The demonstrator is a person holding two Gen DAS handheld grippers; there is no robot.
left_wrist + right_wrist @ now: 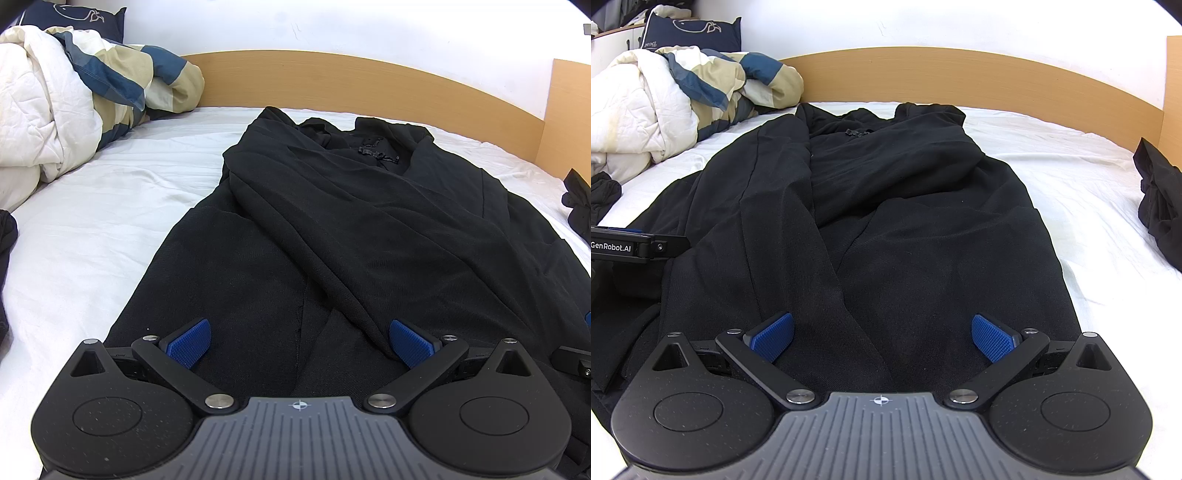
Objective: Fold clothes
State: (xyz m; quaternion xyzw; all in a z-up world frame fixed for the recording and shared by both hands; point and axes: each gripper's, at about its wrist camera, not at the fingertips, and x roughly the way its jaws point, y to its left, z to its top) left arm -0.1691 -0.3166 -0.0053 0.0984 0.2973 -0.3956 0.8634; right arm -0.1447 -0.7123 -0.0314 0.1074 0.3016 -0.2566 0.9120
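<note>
A long black garment [351, 221] lies lengthwise on the white bed sheet [110, 229], its neck end toward the headboard and both sides folded over the middle. My left gripper [300, 341] hovers open over the near hem, its blue pads [190, 341] spread wide with nothing between them. In the right wrist view the same black garment [886, 221] fills the centre. My right gripper [882, 338] is open too, low over the hem's right part. The left gripper's body [639, 247] shows at the left edge there.
A rumpled white, beige and blue duvet [74, 96] is heaped at the back left with a navy pillow [690, 33] behind it. The wooden headboard [351, 81] runs along the back. Another black cloth [1160, 206] lies at the right edge, and a dark cloth [604, 192] at the left.
</note>
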